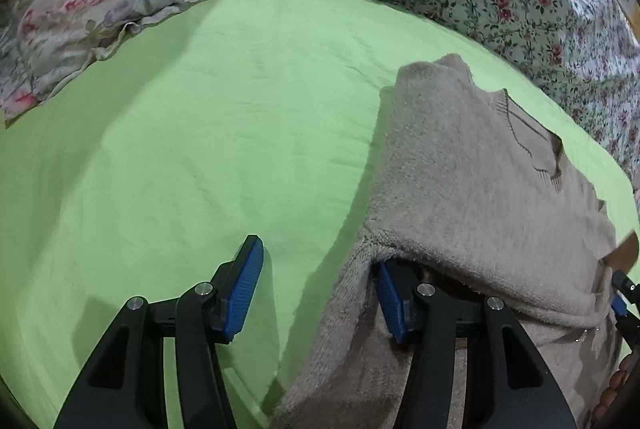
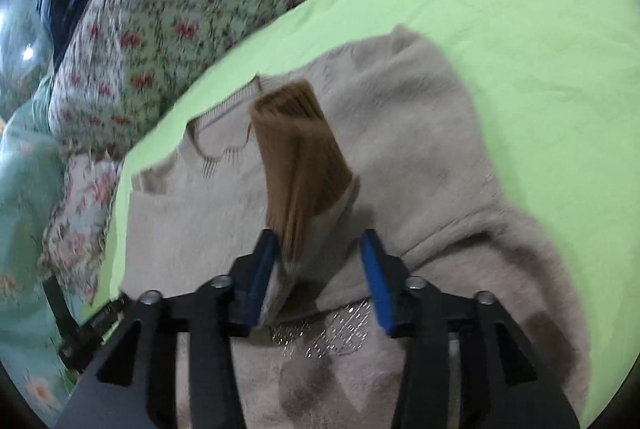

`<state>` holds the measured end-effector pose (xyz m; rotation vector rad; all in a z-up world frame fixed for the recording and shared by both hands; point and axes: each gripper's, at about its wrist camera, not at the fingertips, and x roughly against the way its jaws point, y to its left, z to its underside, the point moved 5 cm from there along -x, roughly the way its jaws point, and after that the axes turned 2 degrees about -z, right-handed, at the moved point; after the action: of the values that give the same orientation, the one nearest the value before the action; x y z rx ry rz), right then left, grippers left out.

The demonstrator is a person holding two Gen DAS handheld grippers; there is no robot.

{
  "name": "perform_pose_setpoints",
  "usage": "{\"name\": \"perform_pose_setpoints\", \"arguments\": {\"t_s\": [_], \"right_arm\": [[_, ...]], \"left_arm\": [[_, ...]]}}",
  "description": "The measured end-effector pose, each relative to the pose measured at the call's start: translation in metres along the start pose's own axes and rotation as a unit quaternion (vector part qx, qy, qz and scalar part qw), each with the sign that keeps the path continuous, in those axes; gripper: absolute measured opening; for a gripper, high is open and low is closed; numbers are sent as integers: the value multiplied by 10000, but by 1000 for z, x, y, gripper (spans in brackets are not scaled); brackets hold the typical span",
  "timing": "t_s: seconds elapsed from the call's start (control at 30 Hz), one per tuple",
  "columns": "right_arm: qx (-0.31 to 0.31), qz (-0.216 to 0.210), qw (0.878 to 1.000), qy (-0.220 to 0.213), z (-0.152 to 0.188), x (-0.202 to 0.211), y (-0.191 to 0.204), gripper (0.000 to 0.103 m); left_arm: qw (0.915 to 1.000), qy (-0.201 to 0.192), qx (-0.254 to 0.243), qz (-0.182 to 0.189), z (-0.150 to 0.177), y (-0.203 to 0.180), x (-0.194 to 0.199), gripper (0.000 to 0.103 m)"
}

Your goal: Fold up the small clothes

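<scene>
Right gripper [image 2: 320,261], jaws parted around the brown cuff [image 2: 300,165]; left gripper [image 1: 320,293] released beside the beige sweater [image 1: 480,169] at three o'clock—smooth folds flat.

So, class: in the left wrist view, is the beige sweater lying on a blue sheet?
No, the beige sweater lies on a light green sheet.

Even, soft indoor light; the right wrist view is motion-blurred, the left sharper; fisheye bending and dark corners in both.

no legible text, labels, brands or numbers anywhere
</scene>
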<state>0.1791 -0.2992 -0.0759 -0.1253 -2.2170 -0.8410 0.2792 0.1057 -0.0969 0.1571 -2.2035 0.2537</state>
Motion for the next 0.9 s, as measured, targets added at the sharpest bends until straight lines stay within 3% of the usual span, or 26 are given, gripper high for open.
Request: {"name": "perform_pose_setpoints", "arguments": {"t_s": [0.17, 0.27, 0.4, 0.47, 0.53, 0.57, 0.6, 0.67, 0.8, 0.9], "right_arm": [[-173, -8, 9998, -18, -7, 2, -2, 54], [139, 150, 9997, -167, -6, 14, -3, 22], [20, 1343, 9904, -315, -15, 41, -34, 23], [74, 1468, 9872, -623, -23, 58, -27, 34], [411, 692, 9942, -715, -32, 61, 7, 62], [575, 330, 9958, -626, -34, 56, 24, 84], [781, -71, 9959, -448, -35, 45, 46, 90], [1315, -632, 9893, 54, -35, 12, 93, 90], [2084, -1634, 9595, 963, -33, -62, 175, 90], [2652, -1662, 9384, 1464, -29, -119, 222, 90]], "left_arm": [[9995, -9, 280, 132, 2, 10, 0, 55], [9993, 8, 320, 194, 1, 11, -1, 55], [9993, -10, 325, 190, 2, 11, -1, 55], [9992, -55, 342, 192, 3, 11, -1, 55], [9992, -114, 341, 169, 5, 10, 0, 56], [9993, -147, 324, 152, 5, 9, 0, 56], [9992, -162, 319, 156, 5, 9, 1, 56], [9987, -209, 392, 256, 6, 11, 2, 56], [9966, -308, 569, 517, 8, 17, 3, 56], [9952, -365, 655, 636, 9, 20, 3, 56]]}}
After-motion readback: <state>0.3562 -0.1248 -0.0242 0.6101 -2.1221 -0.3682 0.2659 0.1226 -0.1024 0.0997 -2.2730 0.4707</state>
